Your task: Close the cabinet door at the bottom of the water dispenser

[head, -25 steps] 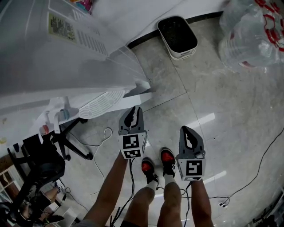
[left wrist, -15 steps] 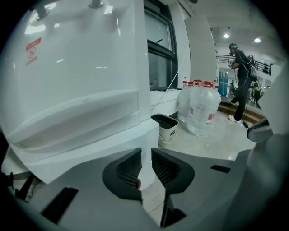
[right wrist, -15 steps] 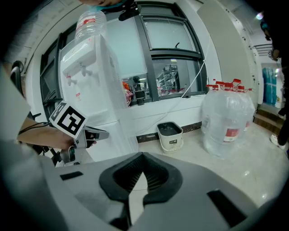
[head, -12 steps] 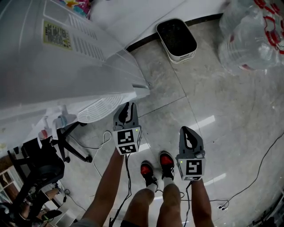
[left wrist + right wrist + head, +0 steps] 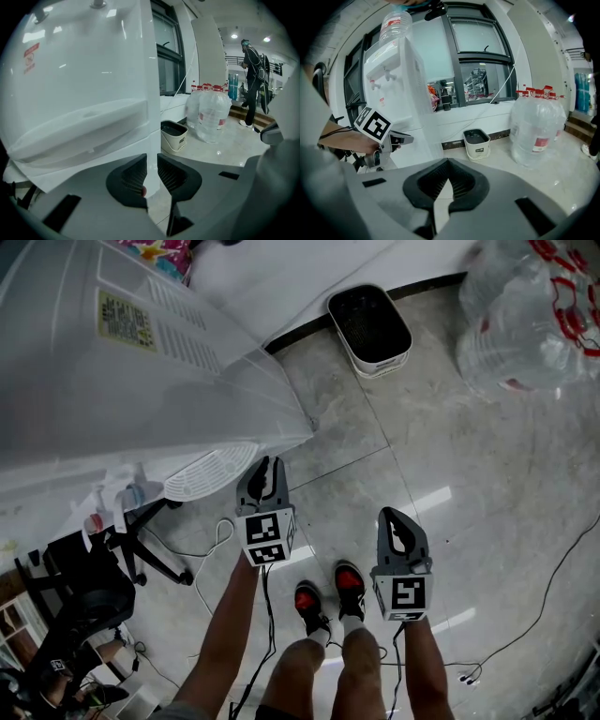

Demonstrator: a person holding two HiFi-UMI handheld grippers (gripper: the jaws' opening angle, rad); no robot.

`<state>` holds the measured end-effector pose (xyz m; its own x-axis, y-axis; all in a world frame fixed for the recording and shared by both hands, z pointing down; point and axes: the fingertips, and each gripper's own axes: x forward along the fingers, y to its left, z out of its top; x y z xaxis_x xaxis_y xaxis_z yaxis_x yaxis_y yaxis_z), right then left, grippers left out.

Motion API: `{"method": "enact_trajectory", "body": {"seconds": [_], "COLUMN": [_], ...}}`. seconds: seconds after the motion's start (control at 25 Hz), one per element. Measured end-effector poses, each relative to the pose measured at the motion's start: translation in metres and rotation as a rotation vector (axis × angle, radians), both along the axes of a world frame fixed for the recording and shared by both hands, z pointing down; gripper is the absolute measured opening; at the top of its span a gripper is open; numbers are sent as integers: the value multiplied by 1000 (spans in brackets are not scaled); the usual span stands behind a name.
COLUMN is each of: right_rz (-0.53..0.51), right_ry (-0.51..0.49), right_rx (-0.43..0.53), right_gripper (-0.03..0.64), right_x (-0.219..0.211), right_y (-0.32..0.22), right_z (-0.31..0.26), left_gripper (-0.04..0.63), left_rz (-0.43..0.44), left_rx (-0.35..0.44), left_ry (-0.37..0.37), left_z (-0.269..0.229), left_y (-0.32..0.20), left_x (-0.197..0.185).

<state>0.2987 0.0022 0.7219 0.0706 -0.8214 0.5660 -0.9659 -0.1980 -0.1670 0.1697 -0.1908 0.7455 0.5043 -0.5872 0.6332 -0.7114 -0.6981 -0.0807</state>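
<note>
**Left tool**: jaws a narrow slit apart, with nothing clamped that I can see. It stands just before the lower front of the dispenser, at that front's right corner. The white corner edge lines up in the slit and looks to lie beyond the pads.

**Right tool**: tips together, empty. It is held back from the dispenser, above the person's shoes, and is idle.

**Door**: the lower front panel of the dispenser, under the drip tray. It appears flush or nearly so; no view shows the seam well enough to say it has latched. Judged step: the last press home, or a check.

**Hazards**
- A press so near the corner may slip off the edge, so the tool skids past the dispenser's side.
- The slit could catch the door's edge and drag it back open as the tool withdraws.
- A door that has not latched may spring back.
- A hard shove could rock the dispenser, which carries a bottle on top.
- A cable loops on the floor before the dispenser, near the feet, and could trip the person.

**Edges and room**
- The tray overhangs the door, leaving little height above the left tool.
- A chair crowds the floor on the left of the dispenser's front.
- A bin stands past the dispenser's right side by the wall, with jugs further right. Both are well apart from the tools.
- The floor behind the tools is open for stepping back.
</note>
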Motion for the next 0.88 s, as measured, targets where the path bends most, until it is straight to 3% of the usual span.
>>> {"method": "enact_trajectory", "body": {"seconds": [0.4, 0.88], "right_rz": [-10, -33], "right_ry": [38, 93], "right_rx": [19, 91], "right_gripper": [15, 15], "right_x": [2, -10], "right_y": [0, -3], "right_z": [-59, -179], "left_gripper": [86, 69], "left_rz": [32, 34], "left_rx": [-32, 50], "left_ry": [6, 74], "left_z": [-42, -180], "left_y": [36, 59], "left_x": [-6, -17]}}
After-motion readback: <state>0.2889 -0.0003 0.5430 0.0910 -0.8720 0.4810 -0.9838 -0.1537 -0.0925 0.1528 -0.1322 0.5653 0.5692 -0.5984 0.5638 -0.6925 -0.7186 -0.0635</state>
